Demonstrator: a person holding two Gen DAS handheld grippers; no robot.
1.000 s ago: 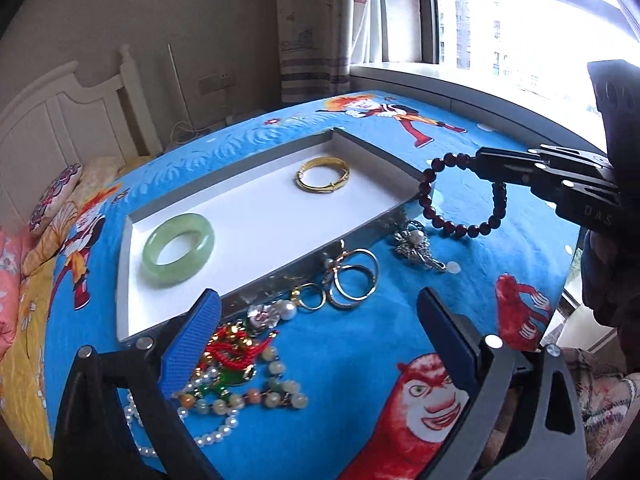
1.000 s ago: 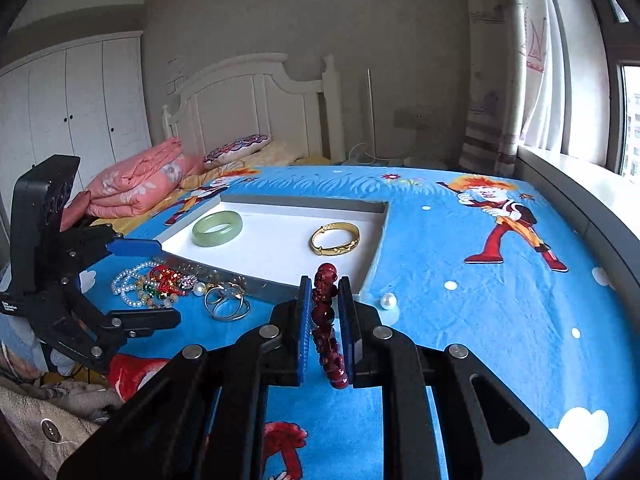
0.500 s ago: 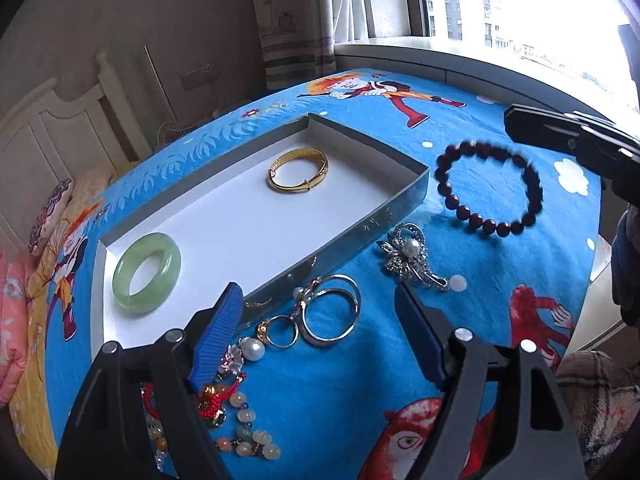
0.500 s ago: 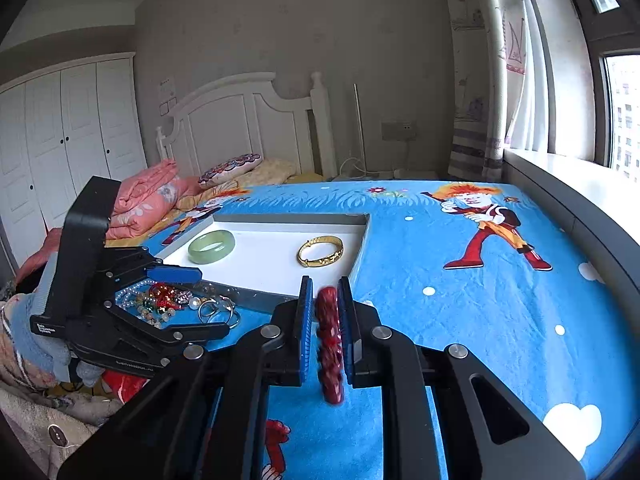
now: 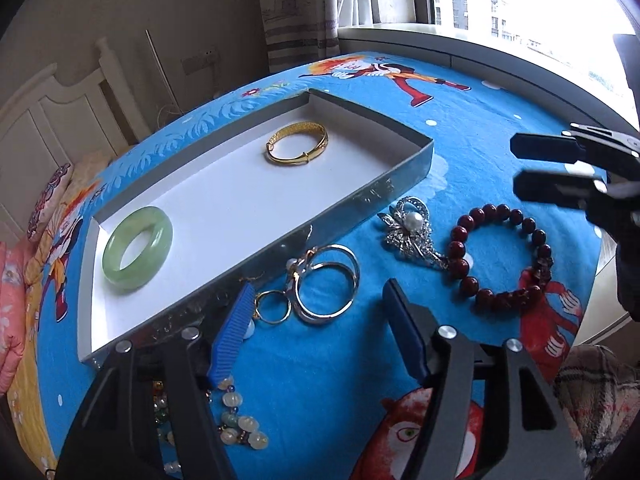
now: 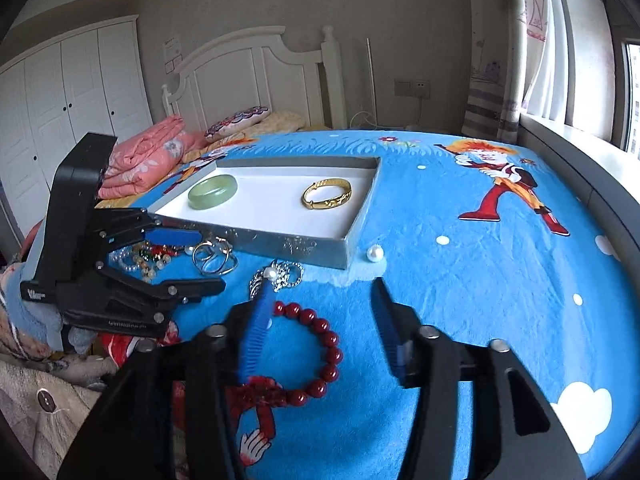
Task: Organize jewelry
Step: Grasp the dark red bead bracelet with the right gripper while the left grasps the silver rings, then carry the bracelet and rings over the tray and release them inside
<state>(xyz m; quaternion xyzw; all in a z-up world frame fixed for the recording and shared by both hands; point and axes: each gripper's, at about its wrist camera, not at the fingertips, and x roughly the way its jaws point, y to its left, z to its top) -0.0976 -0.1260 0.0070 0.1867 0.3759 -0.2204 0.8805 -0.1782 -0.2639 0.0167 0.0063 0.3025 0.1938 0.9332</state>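
Observation:
A dark red bead bracelet [image 5: 504, 258] lies flat on the blue blanket, right of a silver pearl brooch [image 5: 412, 232]. My right gripper [image 6: 320, 312] is open just above it, with the bracelet [image 6: 320, 354] between and below its jaws. The right gripper also shows in the left wrist view [image 5: 520, 168]. My left gripper [image 5: 316, 320] is open and empty over silver hoops [image 5: 326, 288] and a gold ring [image 5: 273, 307]. The grey tray [image 5: 360, 196] holds a green jade bangle [image 5: 137, 249] and a gold bangle [image 5: 298, 148].
A tangle of bead necklaces [image 5: 236, 420] lies under the left gripper. A loose pearl [image 6: 375, 253] sits by the tray's corner. The blanket's edge drops off at the near right [image 5: 600, 320]. A bed headboard [image 6: 256, 76] and window ledge [image 6: 580, 148] stand behind.
My right gripper opened and let go of the red bead bracelet, which now lies on the blanket. My left gripper moved right, from the bead necklaces to over the rings.

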